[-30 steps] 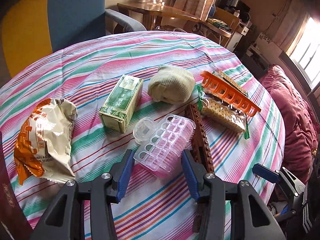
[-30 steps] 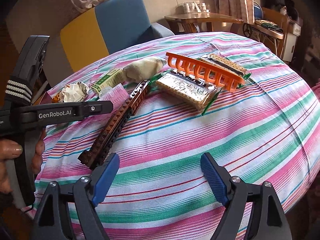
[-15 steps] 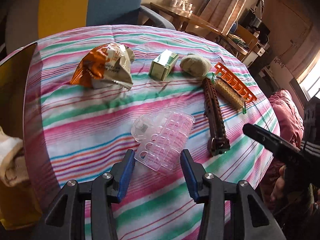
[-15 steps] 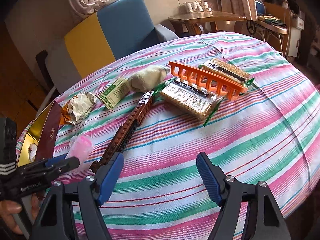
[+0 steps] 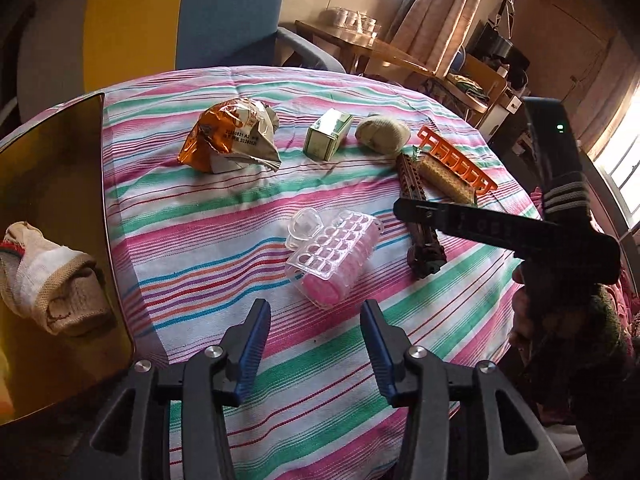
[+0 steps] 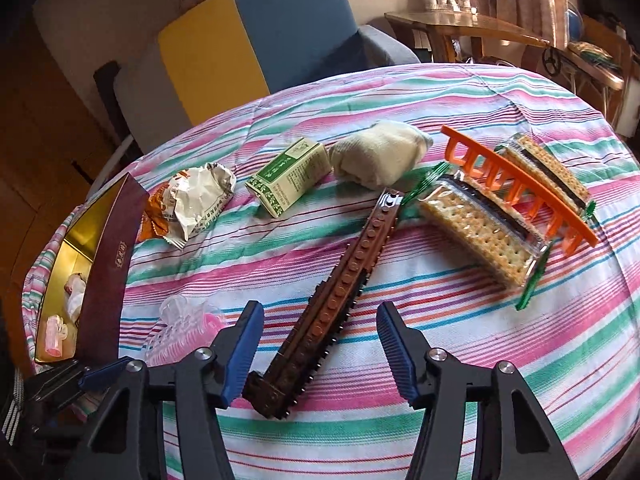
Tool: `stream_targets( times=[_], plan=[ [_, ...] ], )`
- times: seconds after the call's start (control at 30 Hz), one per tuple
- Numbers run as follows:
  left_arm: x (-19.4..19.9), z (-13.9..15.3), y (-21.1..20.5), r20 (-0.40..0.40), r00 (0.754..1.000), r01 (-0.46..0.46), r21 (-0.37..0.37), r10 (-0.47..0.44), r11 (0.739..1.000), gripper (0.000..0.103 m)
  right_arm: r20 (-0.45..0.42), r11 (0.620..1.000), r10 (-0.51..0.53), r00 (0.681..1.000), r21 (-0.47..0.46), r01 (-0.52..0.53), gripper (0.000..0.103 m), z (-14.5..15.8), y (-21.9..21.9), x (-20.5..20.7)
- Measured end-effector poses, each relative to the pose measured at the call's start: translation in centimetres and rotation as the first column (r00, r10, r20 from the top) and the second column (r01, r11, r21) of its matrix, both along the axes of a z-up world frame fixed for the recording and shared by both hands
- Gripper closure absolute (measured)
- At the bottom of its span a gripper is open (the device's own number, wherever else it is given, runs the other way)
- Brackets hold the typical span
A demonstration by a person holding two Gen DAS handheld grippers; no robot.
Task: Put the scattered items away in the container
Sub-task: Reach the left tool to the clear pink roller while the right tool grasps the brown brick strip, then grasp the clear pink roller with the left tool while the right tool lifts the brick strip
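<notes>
A clear pink plastic roller case (image 5: 334,254) lies on the striped tablecloth just ahead of my open, empty left gripper (image 5: 316,340); it also shows in the right wrist view (image 6: 182,330). My right gripper (image 6: 320,340) is open, its fingers either side of the near end of a long brown brick bar (image 6: 340,292), above it. The gold-lined box (image 5: 52,208) with a maroon wall (image 6: 108,276) stands at the table's left edge and holds a rolled sock (image 5: 48,280). The right gripper's body (image 5: 520,232) shows at the right of the left wrist view.
Further back lie an orange-white snack bag (image 5: 230,136), a green carton (image 6: 290,176), a rolled cream sock (image 6: 378,158), cracker packs (image 6: 480,232) and an orange plastic rack (image 6: 520,184). A blue and yellow armchair (image 6: 260,36) stands behind the table. The table edge is close below both grippers.
The left gripper has pulled back from the roller case, which now lies clear of its fingers. The right gripper has moved forward over the near end of the brown brick bar.
</notes>
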State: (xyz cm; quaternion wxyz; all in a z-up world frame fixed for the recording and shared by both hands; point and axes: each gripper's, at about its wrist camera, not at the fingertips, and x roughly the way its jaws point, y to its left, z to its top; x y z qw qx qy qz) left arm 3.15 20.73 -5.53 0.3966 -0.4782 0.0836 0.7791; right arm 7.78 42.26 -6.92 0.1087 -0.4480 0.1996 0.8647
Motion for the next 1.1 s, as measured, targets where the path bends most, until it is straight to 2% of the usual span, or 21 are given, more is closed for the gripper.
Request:
stream_targets(
  times=[0.07, 0.27, 0.43, 0.53, 0.77, 0.9, 1.0, 1.1],
  plan=[
    [-0.2, 0.2, 0.2, -0.007, 1.0, 0.012, -0.004, -0.012, 1.0, 0.052, 0.031, 1.0, 0.002, 1.0, 0.015, -0.002, 0.058, -0.6, -0.5, -0.8],
    [-0.7, -0.2, 1.1, -0.004, 0.999, 0.054, -0.032, -0.054, 0.998, 0.05, 0.059, 0.998, 0.015, 0.998, 0.063, -0.018, 0.078, -0.2, -0.7, 1.2],
    [-1.2, -0.5, 2.0, 0.003, 0.997, 0.08, -0.049, -0.08, 0.996, 0.047, 0.082, 0.995, 0.009, 0.997, 0.094, -0.017, 0.078, 0.1, -0.2, 4.4],
    [-1.6, -0.7, 2.9, 0.008, 0.995, 0.1, -0.063, -0.099, 0.993, 0.047, 0.072, 0.997, -0.001, 0.997, 0.076, -0.005, 0.078, 0.0, 0.4, 5.9],
    [-2.8, -1.8, 4.1, 0.067, 0.993, 0.097, -0.058, -0.093, 0.994, 0.047, 0.054, 0.998, -0.027, 0.998, 0.063, 0.023, 0.077, -0.5, 0.6, 6.1],
    [-2.8, -1.9, 4.2, 0.059, 0.995, 0.078, -0.051, -0.075, 0.996, 0.051, 0.035, 0.998, -0.034, 0.999, 0.047, 0.033, 0.077, -0.6, 0.8, 6.3],
    [-2.4, -1.9, 4.2, 0.036, 0.997, 0.07, -0.055, -0.068, 0.996, 0.054, 0.01, 0.999, -0.048, 0.999, 0.002, 0.048, 0.071, -0.7, 1.1, 6.5],
    [-1.9, -1.8, 4.0, 0.022, 0.998, 0.056, -0.056, -0.054, 0.997, 0.055, -0.007, 0.999, -0.046, 0.999, -0.018, 0.046, 0.059, -0.7, 0.8, 6.5]
  ],
)
